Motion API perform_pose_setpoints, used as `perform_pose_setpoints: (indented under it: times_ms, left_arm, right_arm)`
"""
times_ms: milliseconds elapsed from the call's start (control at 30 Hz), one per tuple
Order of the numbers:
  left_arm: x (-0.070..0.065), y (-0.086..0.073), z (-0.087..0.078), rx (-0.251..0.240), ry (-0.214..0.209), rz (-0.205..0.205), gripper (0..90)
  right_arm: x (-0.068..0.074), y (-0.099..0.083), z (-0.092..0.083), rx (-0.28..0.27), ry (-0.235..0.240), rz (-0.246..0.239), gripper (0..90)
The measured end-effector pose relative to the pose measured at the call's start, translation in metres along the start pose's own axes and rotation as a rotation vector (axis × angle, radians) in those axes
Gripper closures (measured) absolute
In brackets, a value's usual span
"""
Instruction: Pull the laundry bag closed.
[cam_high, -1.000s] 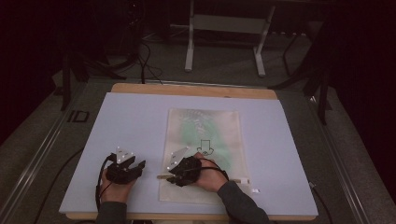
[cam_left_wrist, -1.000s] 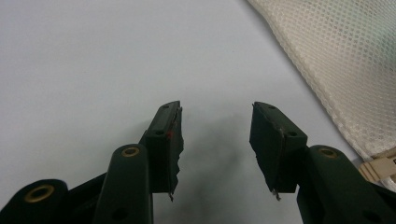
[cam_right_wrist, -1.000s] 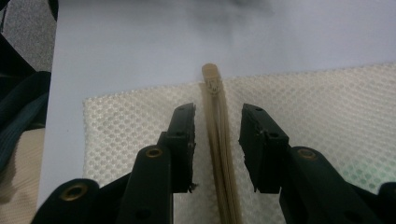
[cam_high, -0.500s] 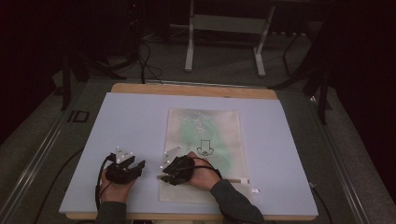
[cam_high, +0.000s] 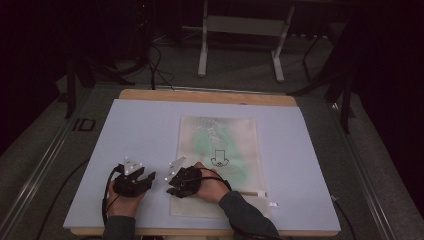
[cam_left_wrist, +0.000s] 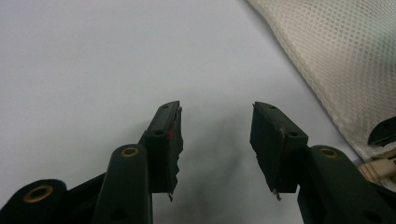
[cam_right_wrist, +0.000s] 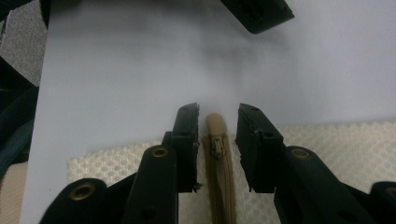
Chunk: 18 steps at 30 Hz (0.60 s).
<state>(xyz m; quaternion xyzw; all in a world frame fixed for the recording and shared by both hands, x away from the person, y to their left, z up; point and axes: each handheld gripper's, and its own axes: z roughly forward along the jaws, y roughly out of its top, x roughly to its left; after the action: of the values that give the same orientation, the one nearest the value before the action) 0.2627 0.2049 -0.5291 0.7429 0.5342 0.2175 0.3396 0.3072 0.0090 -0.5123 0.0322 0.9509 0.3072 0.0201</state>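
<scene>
Mesh bag (cam_high: 220, 165) lies flat mid-bench (cam_high: 125, 130), zip end toward you. Your right claw (cam_right_wrist: 217, 147) straddles the zip pull (cam_right_wrist: 216, 126), narrow gap, not gripping. Left claw (cam_left_wrist: 215, 140) wide, empty, beside the bag. Bag looks soft, light, floppy: pinch the pull only.

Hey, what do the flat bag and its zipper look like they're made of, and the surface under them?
The mesh bag looks like cream synthetic netting: a fine, regular hole pattern shows. Its zipper seems to be tan woven tape with a matte pull, probably plastic or coated metal. The tabletop appears as a smooth, matte, pale sheet, maybe paper or laminate, with a wooden-looking edge at the far side.
</scene>
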Motion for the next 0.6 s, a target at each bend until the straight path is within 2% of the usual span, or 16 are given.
perform_pose_setpoints:
  times_ms: [300, 500, 600]
  left_arm:
    - [0.0, 0.0, 0.0, -0.002, -0.001, -0.004, 52.7]
    - [0.0, 0.0, 0.0, -0.002, -0.001, -0.004, 52.6]
    - [0.0, 0.0, 0.0, -0.003, -0.001, -0.005, 52.6]
  right_arm:
    - [0.002, 0.009, 0.013, 0.048, -0.018, -0.016, 70.4]
    - [0.001, 0.011, 0.014, 0.058, -0.009, -0.017, 79.8]
    - [0.0, 0.012, 0.014, 0.062, -0.007, -0.013, 80.7]
